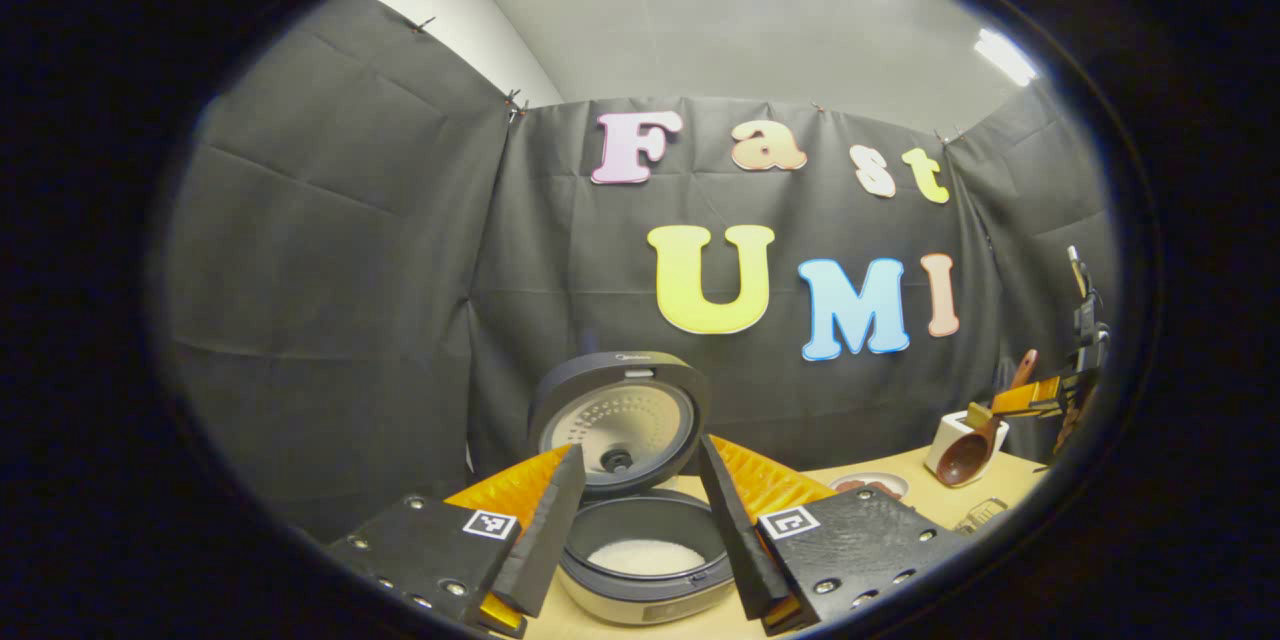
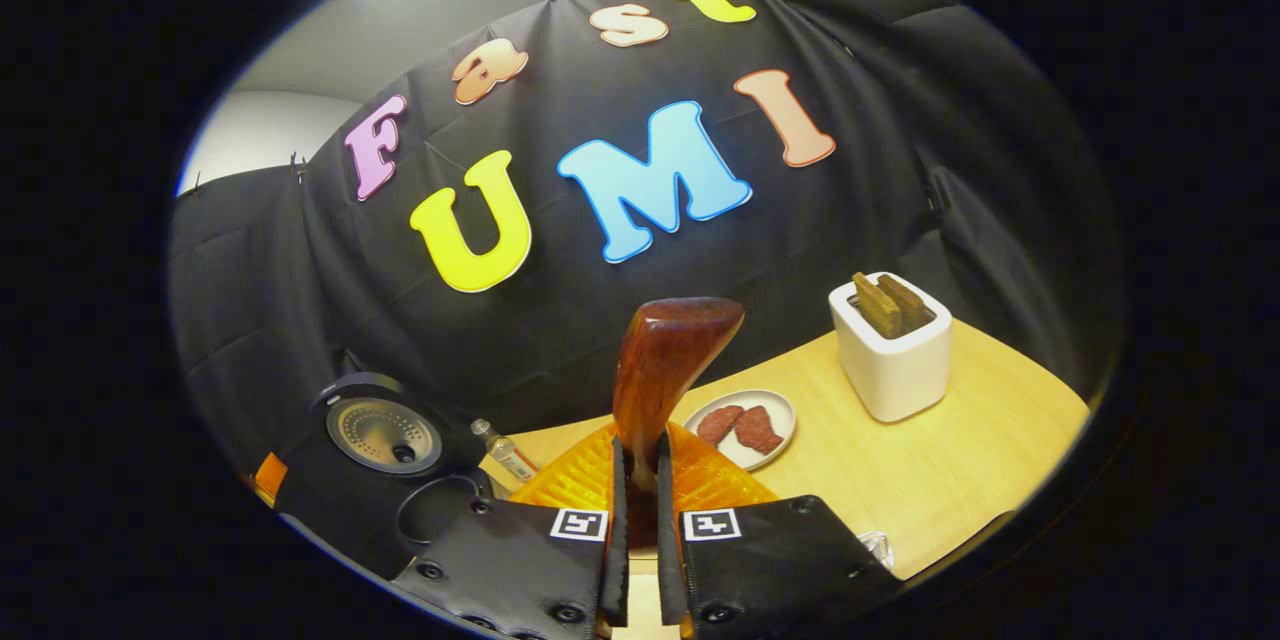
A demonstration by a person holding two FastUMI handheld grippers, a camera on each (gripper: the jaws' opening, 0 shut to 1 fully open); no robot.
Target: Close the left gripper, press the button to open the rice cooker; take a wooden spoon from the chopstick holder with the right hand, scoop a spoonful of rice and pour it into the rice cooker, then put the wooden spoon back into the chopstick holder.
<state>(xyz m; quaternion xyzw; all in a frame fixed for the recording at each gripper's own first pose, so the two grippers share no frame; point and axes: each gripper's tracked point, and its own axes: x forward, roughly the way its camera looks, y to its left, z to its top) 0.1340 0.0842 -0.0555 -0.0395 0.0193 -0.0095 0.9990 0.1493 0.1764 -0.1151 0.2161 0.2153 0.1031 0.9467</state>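
Note:
The rice cooker (image 1: 640, 560) stands open on the table, its lid (image 1: 620, 420) upright, and white rice lies in the pot. My left gripper (image 1: 640, 455) is open just in front of it, with one finger on each side of the pot and nothing held. My right gripper (image 2: 640, 445) is shut on the handle of the wooden spoon (image 2: 675, 360), whose bowl points up and away. In the left gripper view the right gripper (image 1: 1040, 398) holds the spoon (image 1: 965, 460) by the white chopstick holder (image 1: 945, 435). The holder (image 2: 890, 360) has wooden utensils in it.
A small plate (image 2: 770, 410) with reddish pieces lies between cooker and holder. A little bottle (image 2: 505, 455) stands behind the open cooker (image 2: 385, 435). A clear glass item (image 1: 980, 515) sits near the table's front right edge. Black cloth walls enclose the table.

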